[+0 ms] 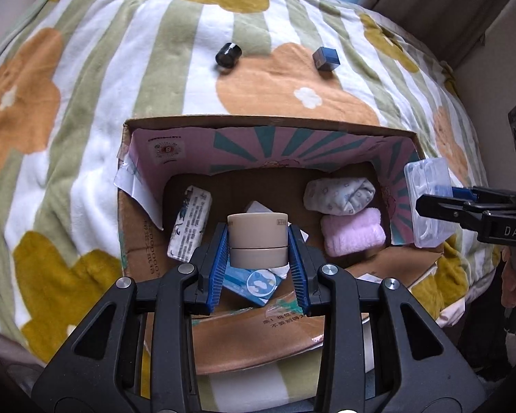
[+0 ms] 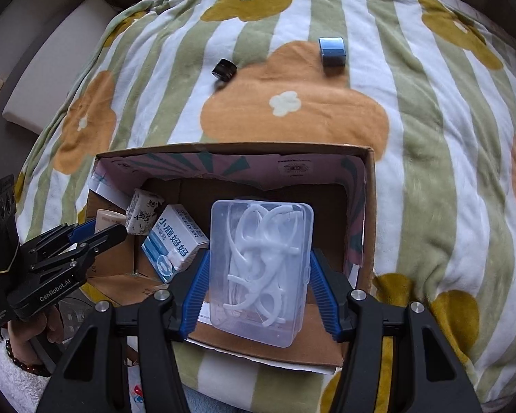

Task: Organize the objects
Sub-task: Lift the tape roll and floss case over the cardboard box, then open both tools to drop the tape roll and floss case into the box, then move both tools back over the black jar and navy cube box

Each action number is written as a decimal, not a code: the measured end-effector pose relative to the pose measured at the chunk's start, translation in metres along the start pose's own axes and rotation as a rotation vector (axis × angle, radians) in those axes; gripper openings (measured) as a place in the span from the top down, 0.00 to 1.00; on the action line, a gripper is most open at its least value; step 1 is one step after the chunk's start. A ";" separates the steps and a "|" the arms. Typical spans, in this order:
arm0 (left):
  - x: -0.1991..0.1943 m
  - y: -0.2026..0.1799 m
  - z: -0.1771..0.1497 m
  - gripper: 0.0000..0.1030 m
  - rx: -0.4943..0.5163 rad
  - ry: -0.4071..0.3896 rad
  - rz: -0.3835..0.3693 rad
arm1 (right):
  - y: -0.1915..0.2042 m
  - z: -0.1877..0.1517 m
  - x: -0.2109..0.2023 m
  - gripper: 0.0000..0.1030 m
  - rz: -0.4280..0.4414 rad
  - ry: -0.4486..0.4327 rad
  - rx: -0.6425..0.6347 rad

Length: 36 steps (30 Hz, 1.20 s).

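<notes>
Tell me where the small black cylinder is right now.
The small black cylinder lies on the flowered blanket beyond the far wall of the cardboard box, left of the blue-grey cube in both wrist views; nothing touches it.

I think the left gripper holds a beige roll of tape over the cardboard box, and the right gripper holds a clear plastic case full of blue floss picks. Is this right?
Not quite. The floss picks inside the clear plastic case are white, not blue; the right wrist view shows it. The rest holds: the left gripper grips the beige roll of tape over the cardboard box, and the right gripper holds the case.
</notes>
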<state>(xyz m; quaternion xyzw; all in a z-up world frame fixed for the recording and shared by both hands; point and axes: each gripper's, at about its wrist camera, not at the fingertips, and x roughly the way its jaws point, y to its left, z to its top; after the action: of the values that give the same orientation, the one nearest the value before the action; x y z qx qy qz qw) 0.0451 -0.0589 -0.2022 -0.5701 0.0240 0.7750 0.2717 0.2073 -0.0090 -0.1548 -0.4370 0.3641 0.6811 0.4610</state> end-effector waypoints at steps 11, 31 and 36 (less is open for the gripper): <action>0.008 -0.005 0.010 0.70 0.020 0.015 0.048 | 0.004 -0.003 0.010 0.49 -0.002 0.018 -0.002; -0.005 -0.010 0.021 0.00 0.036 -0.006 0.061 | 0.013 -0.016 0.013 0.01 -0.092 -0.024 -0.070; -0.010 -0.004 0.030 0.00 0.040 -0.008 0.067 | 0.015 -0.012 0.013 0.01 -0.081 -0.019 -0.081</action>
<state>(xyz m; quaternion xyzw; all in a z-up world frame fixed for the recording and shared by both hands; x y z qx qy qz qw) 0.0232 -0.0497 -0.1816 -0.5602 0.0576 0.7854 0.2569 0.1935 -0.0205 -0.1700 -0.4633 0.3137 0.6802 0.4736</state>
